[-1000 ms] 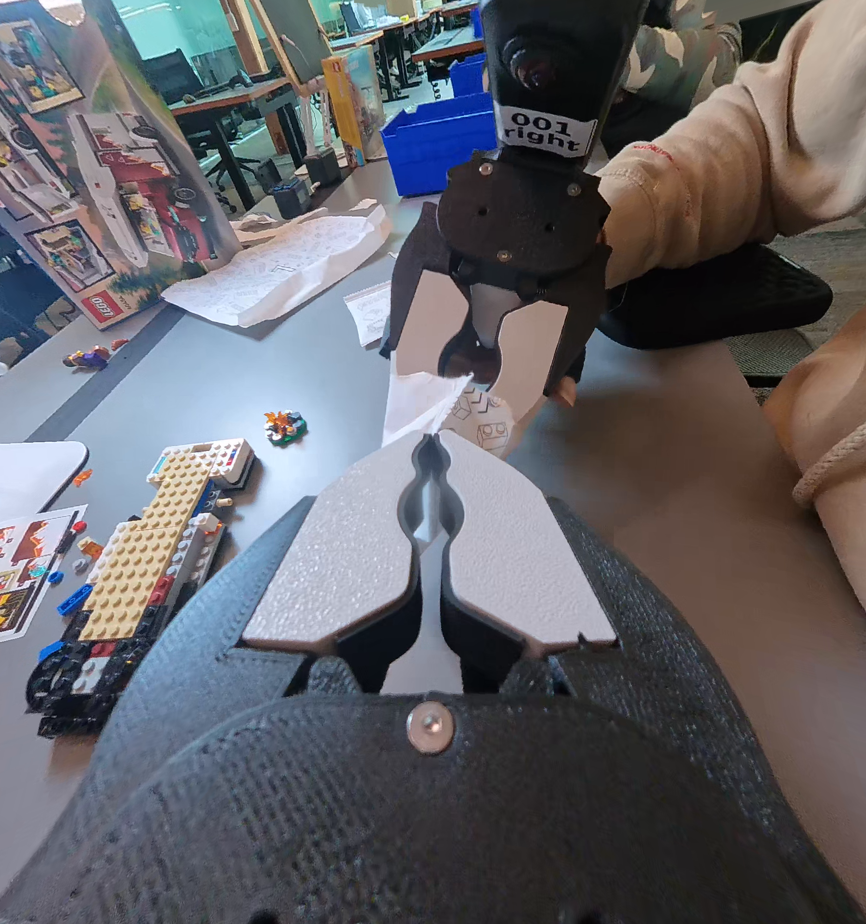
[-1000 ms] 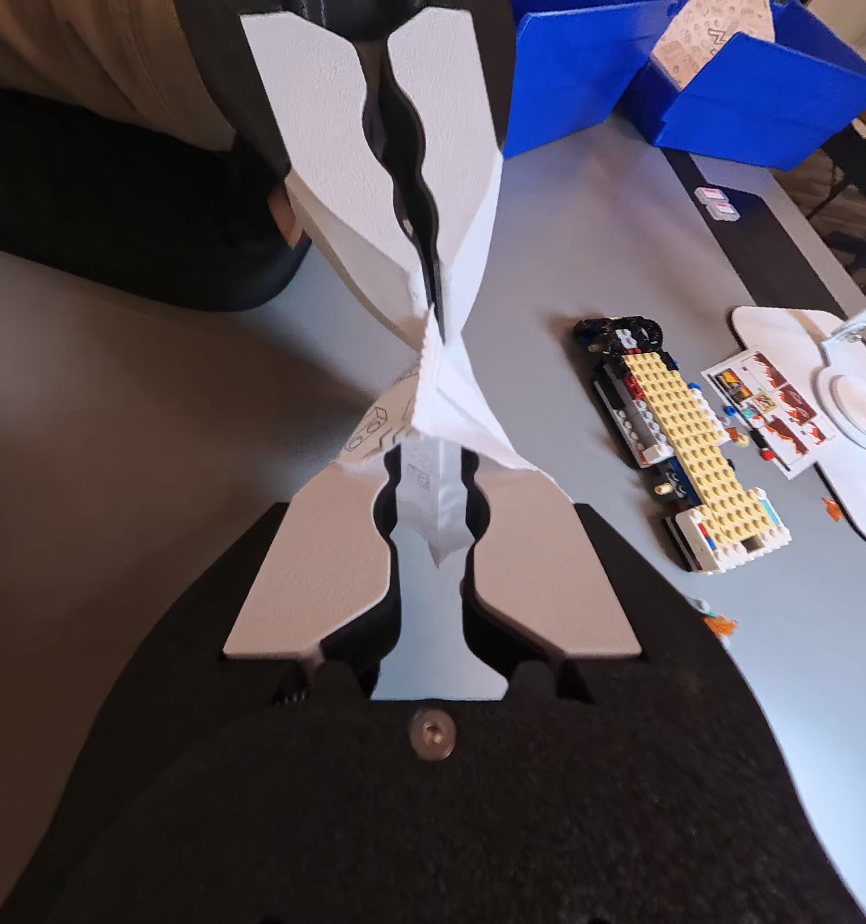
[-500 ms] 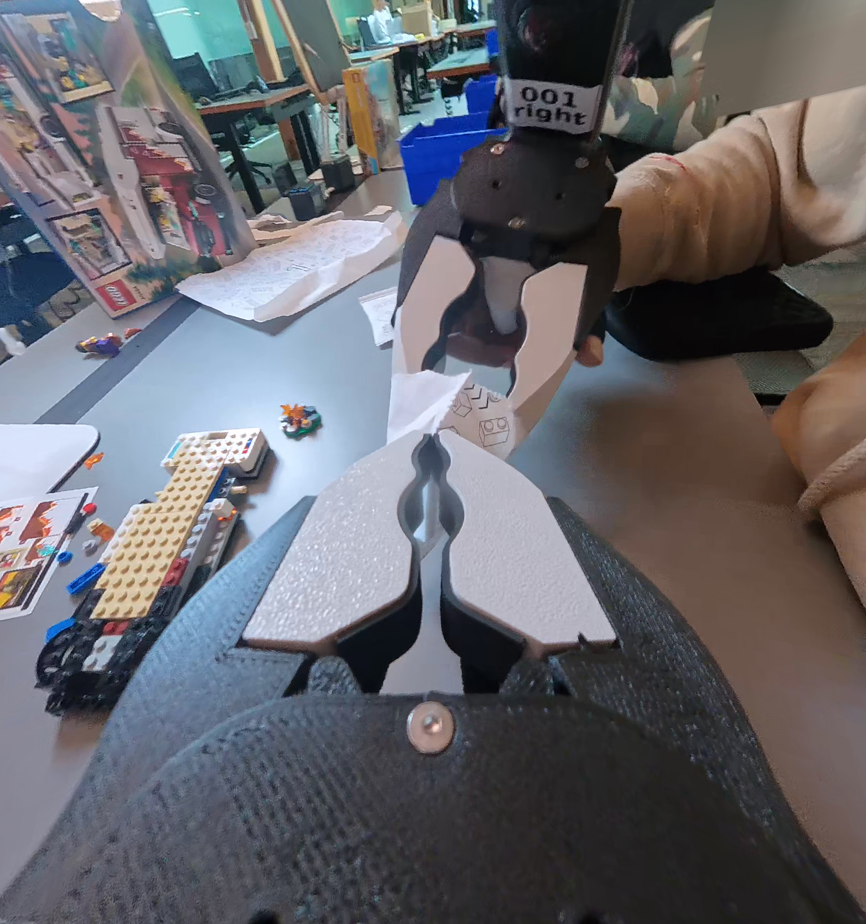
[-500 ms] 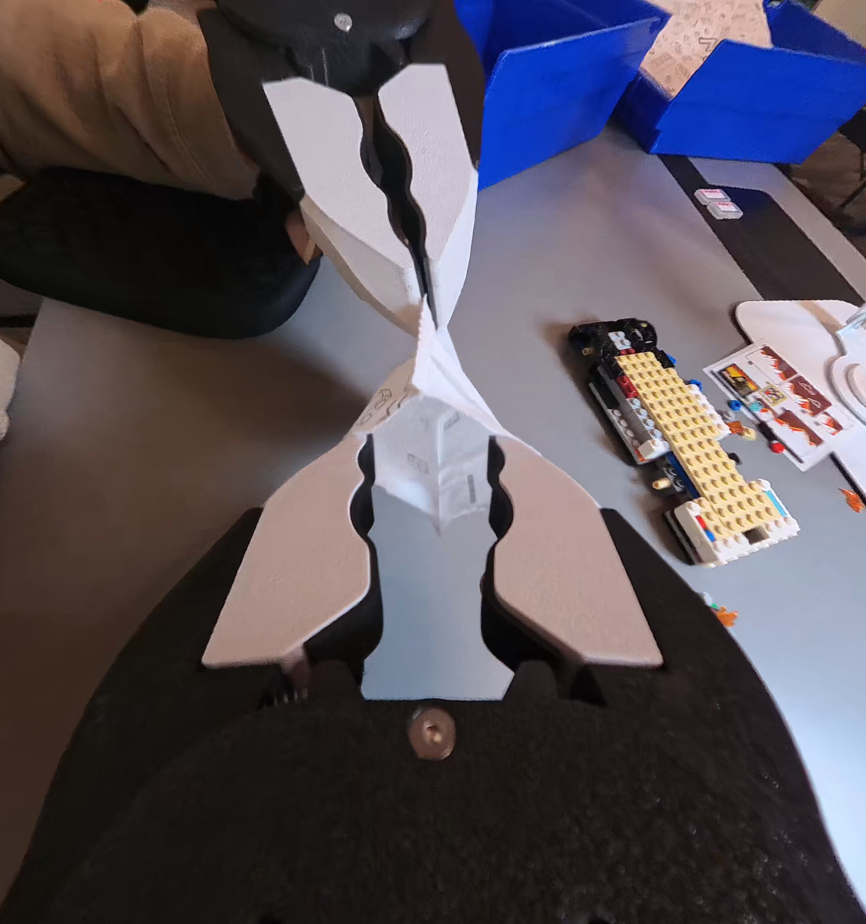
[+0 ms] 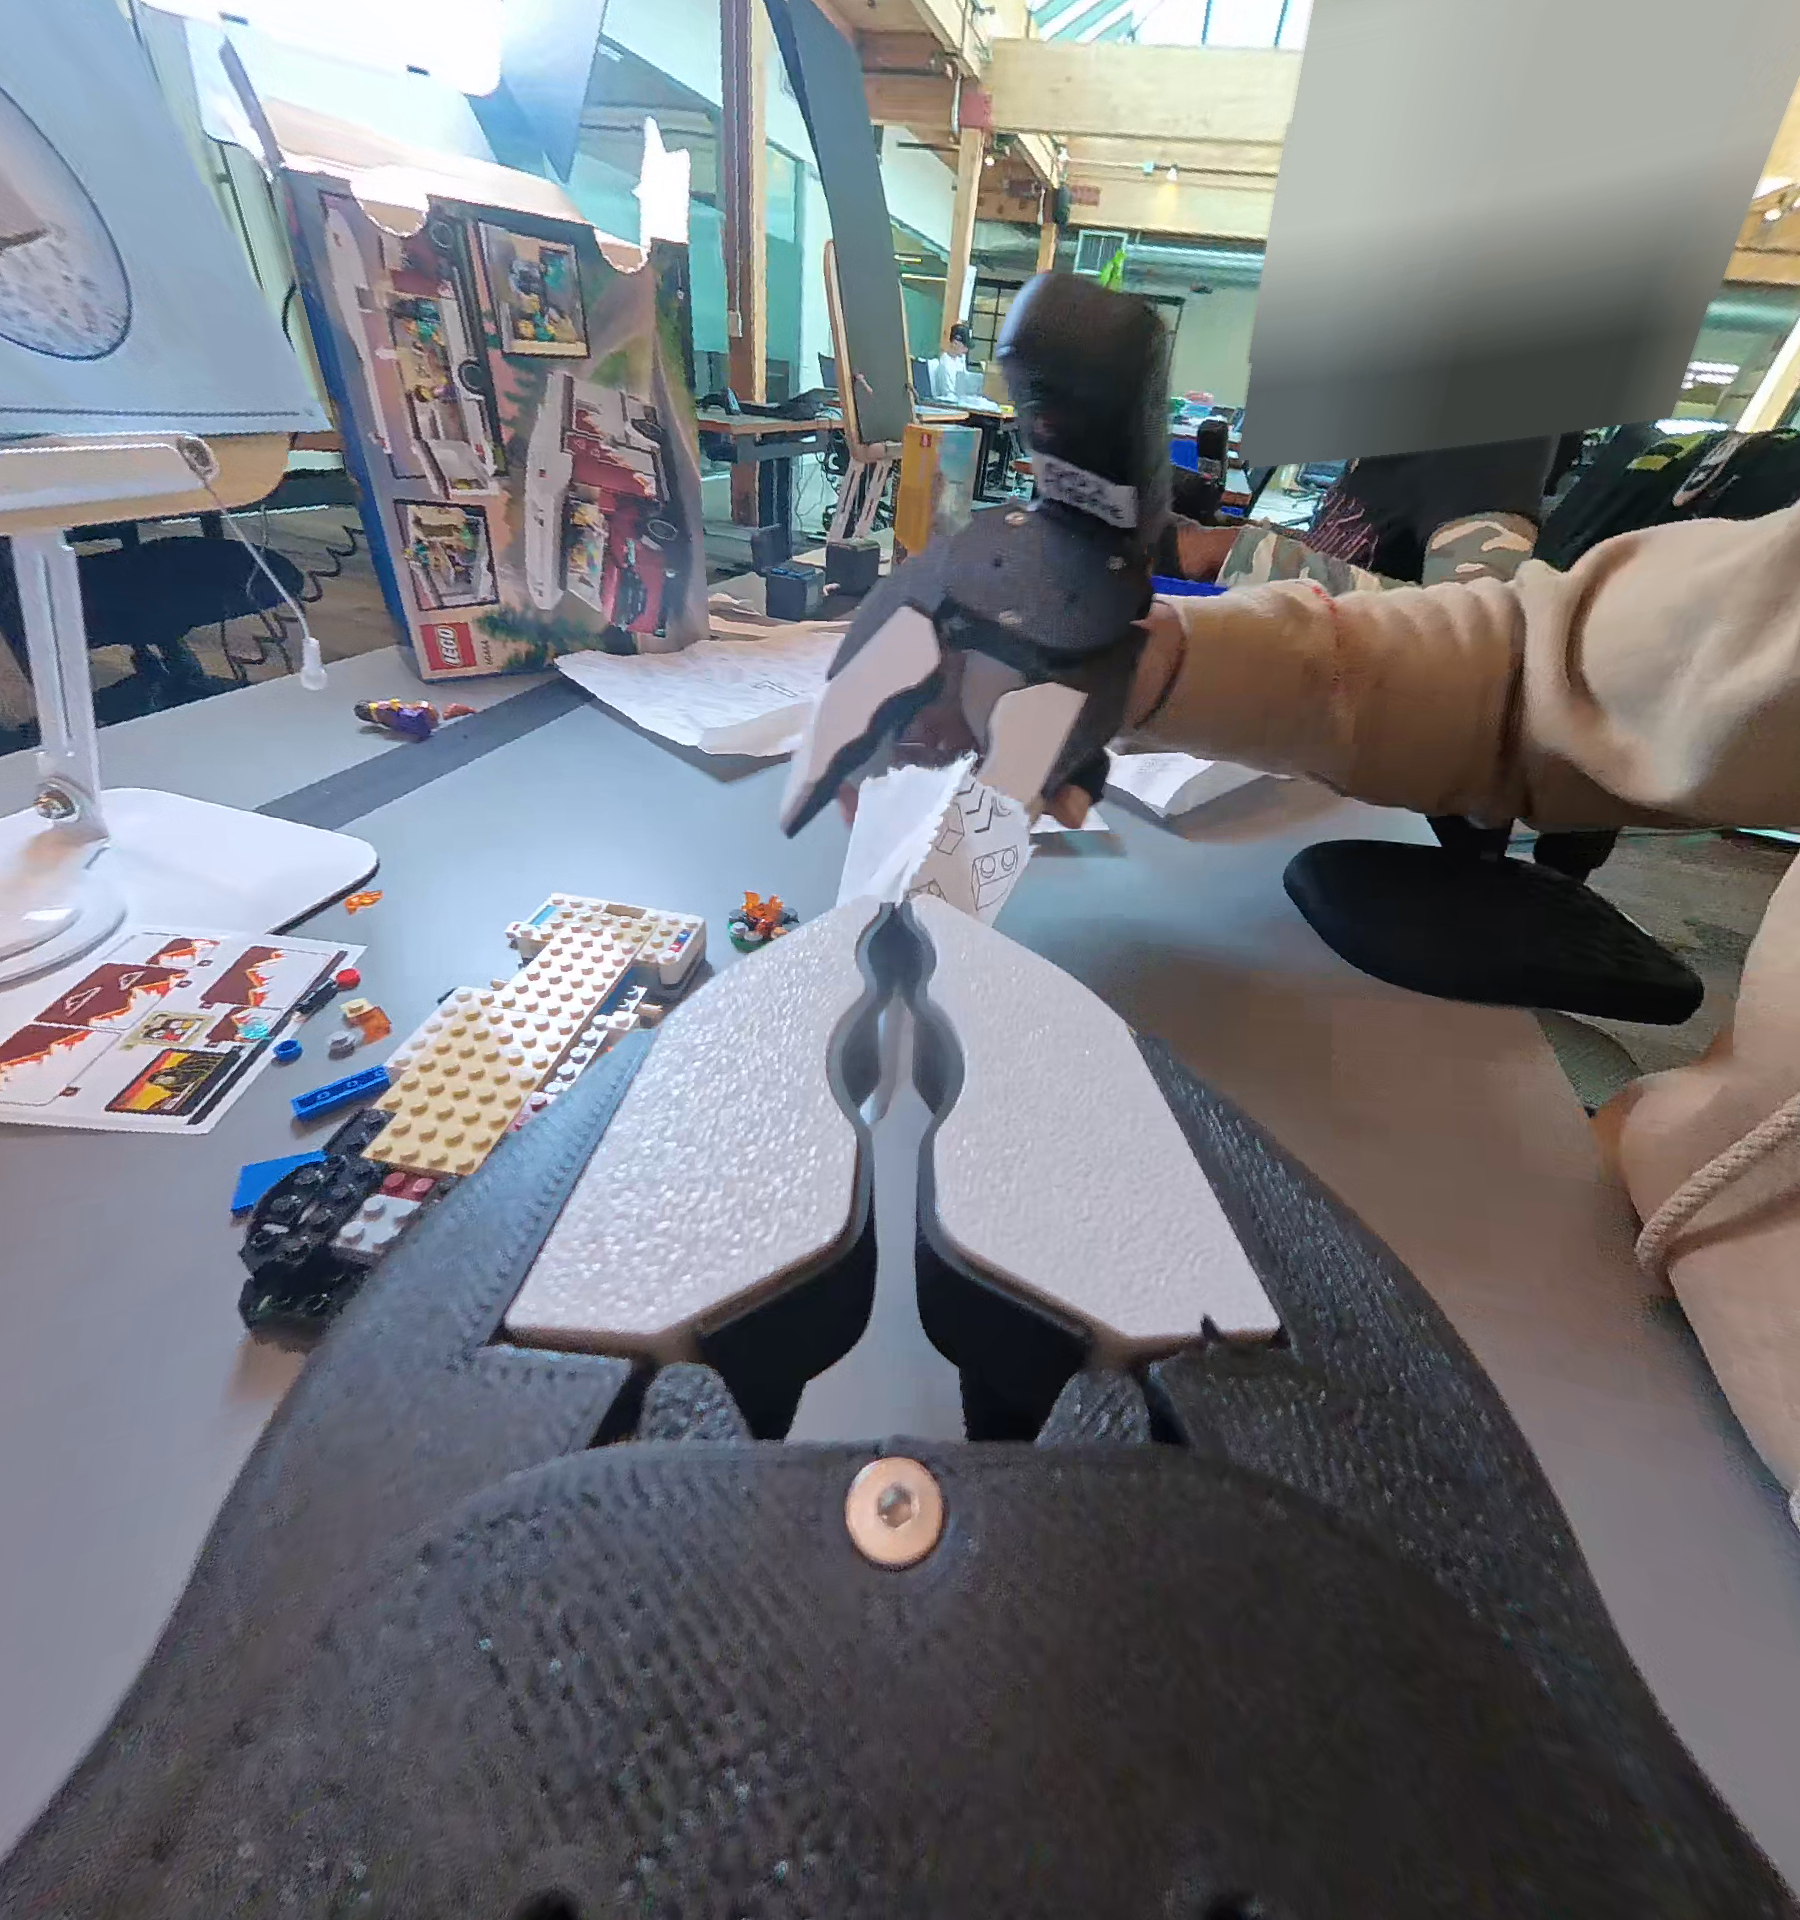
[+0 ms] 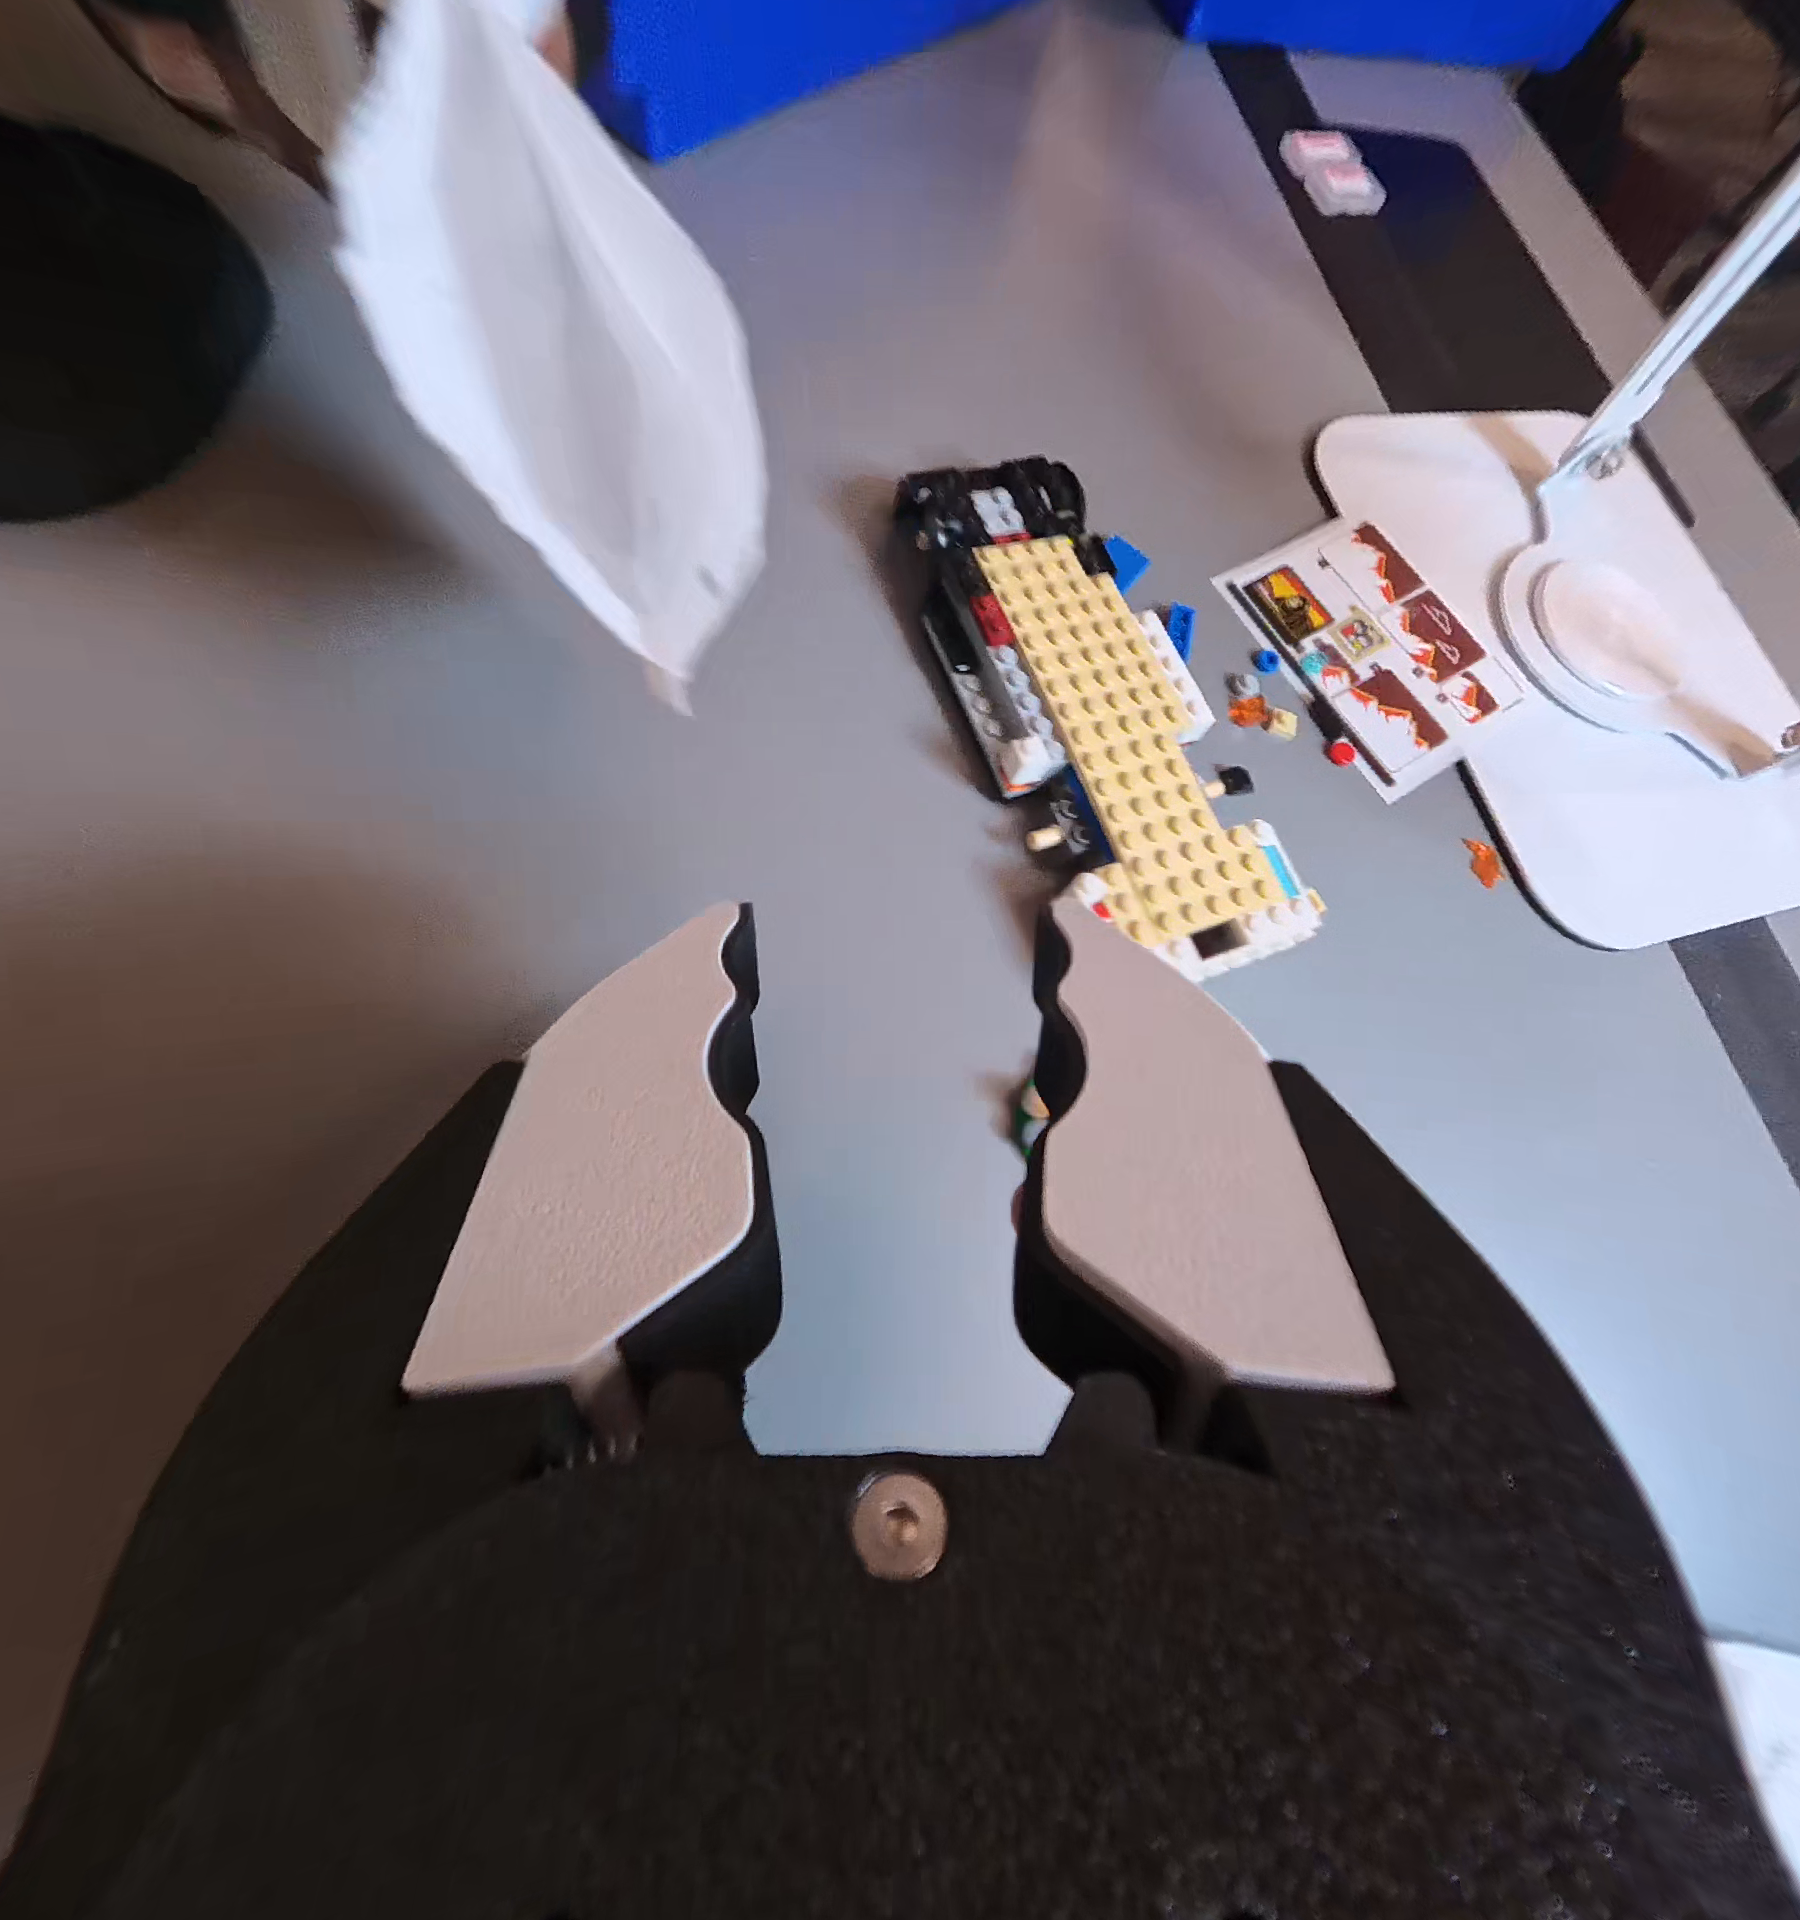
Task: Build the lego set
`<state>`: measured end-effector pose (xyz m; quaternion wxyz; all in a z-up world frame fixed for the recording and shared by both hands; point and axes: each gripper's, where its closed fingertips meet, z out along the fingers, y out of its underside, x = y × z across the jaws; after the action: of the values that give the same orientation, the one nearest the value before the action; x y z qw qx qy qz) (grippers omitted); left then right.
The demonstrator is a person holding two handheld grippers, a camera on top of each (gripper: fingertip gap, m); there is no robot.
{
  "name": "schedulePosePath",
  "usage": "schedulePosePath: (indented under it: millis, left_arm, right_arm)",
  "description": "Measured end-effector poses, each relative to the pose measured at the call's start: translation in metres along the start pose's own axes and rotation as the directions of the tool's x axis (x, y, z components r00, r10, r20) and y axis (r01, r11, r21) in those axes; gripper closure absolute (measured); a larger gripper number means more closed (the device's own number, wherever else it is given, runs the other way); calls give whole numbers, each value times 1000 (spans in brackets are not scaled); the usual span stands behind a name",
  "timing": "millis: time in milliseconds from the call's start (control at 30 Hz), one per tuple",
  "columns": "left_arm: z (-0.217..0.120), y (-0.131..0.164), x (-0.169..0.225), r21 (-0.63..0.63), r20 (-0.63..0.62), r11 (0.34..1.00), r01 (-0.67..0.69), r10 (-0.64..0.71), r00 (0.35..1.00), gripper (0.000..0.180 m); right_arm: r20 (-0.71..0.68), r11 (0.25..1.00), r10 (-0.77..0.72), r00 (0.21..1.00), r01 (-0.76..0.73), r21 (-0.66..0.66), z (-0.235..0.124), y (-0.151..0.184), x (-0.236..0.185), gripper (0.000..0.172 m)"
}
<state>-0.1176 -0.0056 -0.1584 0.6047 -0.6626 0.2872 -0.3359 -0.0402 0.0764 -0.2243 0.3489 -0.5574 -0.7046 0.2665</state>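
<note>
Paper bag (image 5: 937, 842): white, pinched at its edge in my left claw (image 5: 891, 914), hanging off the surface (image 5: 1187, 1039); right claw (image 6: 891, 935) at 12 o'clock, wide, gripping nothing; brick model (image 5: 522, 1049) at 9 o'clock.

White paper bag (image 6: 553, 343) motion-blurred, top cut off
</note>
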Motion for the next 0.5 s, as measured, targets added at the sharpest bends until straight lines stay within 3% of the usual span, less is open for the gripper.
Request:
schedulePosePath:
  millis: [267, 500]
  left_arm:
    - [-20, -19, -19, 75, 89, 997, -30, 23, 996, 180]
    - [-50, -44, -43, 212, 202, 977, -29, -15, 979, 180]
  right_arm:
    - [199, 946, -146, 969, 196, -259, 71, 5, 56, 103]
    - [385, 849, -156, 909, 323, -419, 91, 16, 56, 120]
